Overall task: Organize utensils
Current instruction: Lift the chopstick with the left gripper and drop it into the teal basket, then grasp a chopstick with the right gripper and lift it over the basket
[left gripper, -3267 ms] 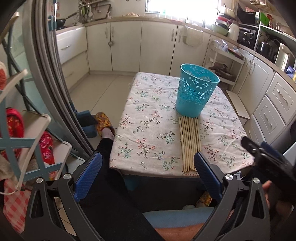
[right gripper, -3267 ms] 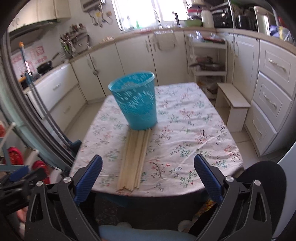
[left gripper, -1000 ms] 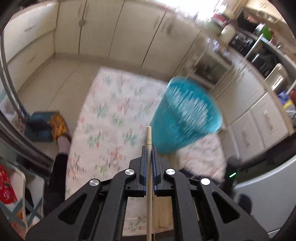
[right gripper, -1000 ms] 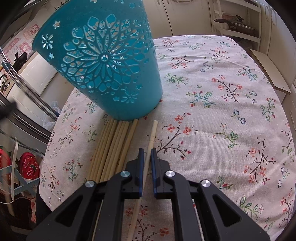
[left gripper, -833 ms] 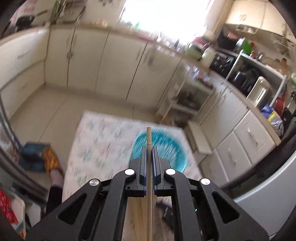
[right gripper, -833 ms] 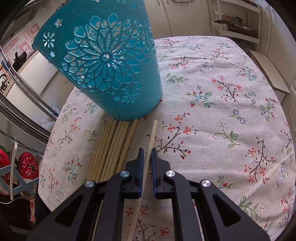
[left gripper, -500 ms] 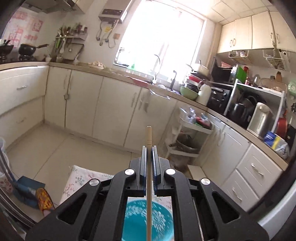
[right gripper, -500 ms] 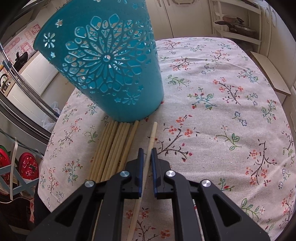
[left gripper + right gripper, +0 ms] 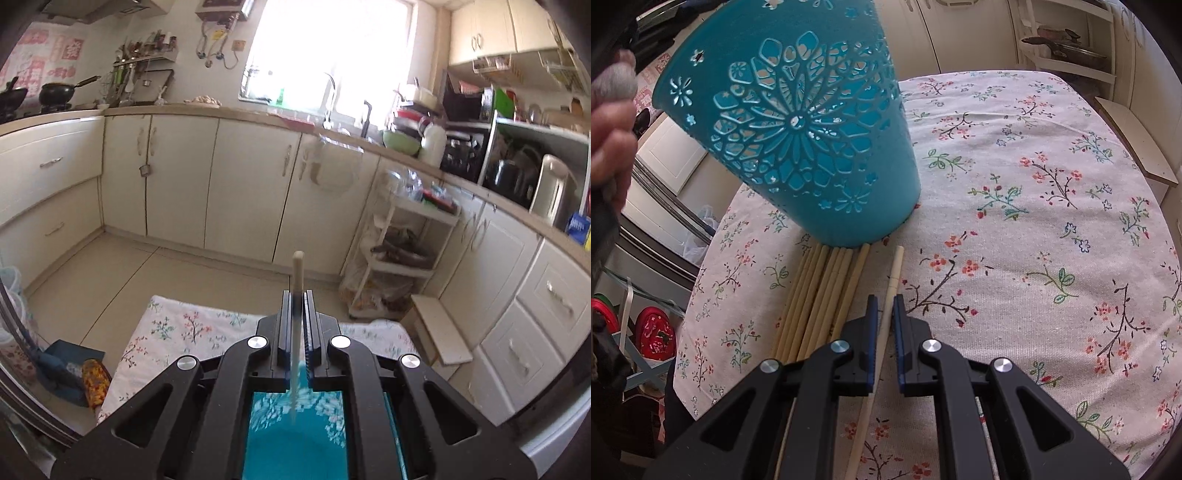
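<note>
My left gripper [image 9: 296,295] is shut on a pale wooden chopstick [image 9: 297,266] whose tip pokes out past the jaws. It hangs above the open top of the teal cut-out basket [image 9: 295,443]. In the right wrist view the basket [image 9: 798,129] stands on the floral tablecloth [image 9: 1034,221]. Against its base lies a row of several chopsticks [image 9: 820,295]. My right gripper [image 9: 884,301] is low over the cloth and shut on a single chopstick [image 9: 895,266] to the right of that row. A person's hand [image 9: 609,140] shows at the upper left.
Cream cabinets [image 9: 240,184] line the far wall. A white trolley rack [image 9: 399,251] and a low wooden step [image 9: 439,332] stand beyond the table's right side. A foot in a patterned slipper [image 9: 96,376] rests on the floor at the left.
My left gripper has swung up and forward with its chopstick, from beside the basket to over its open top. The right gripper has stayed put, and a hand has come into its view.
</note>
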Demonstrator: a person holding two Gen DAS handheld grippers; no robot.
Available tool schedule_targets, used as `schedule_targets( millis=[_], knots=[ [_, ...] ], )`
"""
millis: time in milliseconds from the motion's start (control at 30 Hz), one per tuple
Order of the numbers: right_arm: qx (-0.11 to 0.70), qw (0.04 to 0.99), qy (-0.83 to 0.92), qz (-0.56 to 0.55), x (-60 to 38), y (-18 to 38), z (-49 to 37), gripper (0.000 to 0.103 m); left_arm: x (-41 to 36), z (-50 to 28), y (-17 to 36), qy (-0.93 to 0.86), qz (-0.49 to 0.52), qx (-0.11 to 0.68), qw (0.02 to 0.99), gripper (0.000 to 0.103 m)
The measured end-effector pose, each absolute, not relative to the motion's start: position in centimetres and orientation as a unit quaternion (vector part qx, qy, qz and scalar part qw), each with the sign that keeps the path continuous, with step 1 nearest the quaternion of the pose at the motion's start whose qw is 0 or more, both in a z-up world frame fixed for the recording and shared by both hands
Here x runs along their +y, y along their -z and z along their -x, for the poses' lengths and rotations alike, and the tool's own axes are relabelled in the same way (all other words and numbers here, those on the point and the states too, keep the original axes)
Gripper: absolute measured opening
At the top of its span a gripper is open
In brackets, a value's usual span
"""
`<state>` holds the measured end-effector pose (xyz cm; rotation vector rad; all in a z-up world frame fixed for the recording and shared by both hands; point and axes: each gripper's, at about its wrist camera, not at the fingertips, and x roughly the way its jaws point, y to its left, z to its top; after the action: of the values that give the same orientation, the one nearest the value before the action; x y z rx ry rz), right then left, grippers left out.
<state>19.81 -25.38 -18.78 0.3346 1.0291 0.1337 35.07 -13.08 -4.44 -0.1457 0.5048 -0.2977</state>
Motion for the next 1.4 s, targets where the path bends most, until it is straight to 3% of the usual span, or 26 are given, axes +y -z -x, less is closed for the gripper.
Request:
schedule_targets(
  millis=[67, 133, 200, 400, 633, 867, 1033, 1400],
  knots=[
    [0.489, 0.853, -0.070, -0.169, -25.5, 18.8, -19.8, 0.012, -13.1, -34.4, 4.9, 0.148, 0.060, 0.259, 0.953, 0.012],
    [0.489, 0.851, -0.074, -0.176, -25.7, 18.8, -19.8, 0.016, -12.4, -33.4, 5.2, 0.142, 0.057, 0.263, 0.952, 0.027],
    [0.488, 0.852, -0.073, -0.175, -25.7, 18.7, -19.7, 0.016, -11.1, -32.1, 5.0, 0.131, 0.066, 0.257, 0.955, 0.051],
    [0.484, 0.863, -0.059, -0.134, -24.5, 18.6, -19.3, 0.016, -6.3, -27.8, 4.7, 0.109, 0.087, 0.244, 0.960, 0.068],
    [0.479, 0.877, -0.011, -0.029, -21.8, 18.5, -18.7, 0.007, -0.7, -24.3, 8.4, 0.074, 0.101, 0.282, 0.951, 0.077],
    [0.484, 0.865, -0.018, -0.130, -24.8, 17.0, -16.9, 0.006, 3.7, -22.5, 13.0, 0.052, 0.134, 0.341, 0.929, 0.079],
    [0.431, 0.877, -0.049, -0.207, -26.7, 13.0, -14.7, 0.006, 5.7, -21.7, 15.4, 0.040, 0.141, 0.372, 0.917, 0.079],
    [0.239, 0.941, -0.082, -0.226, -26.4, -0.7, -18.5, 0.006, 4.4, -20.9, 16.3, 0.056, 0.137, 0.397, 0.906, 0.080]
  ],
)
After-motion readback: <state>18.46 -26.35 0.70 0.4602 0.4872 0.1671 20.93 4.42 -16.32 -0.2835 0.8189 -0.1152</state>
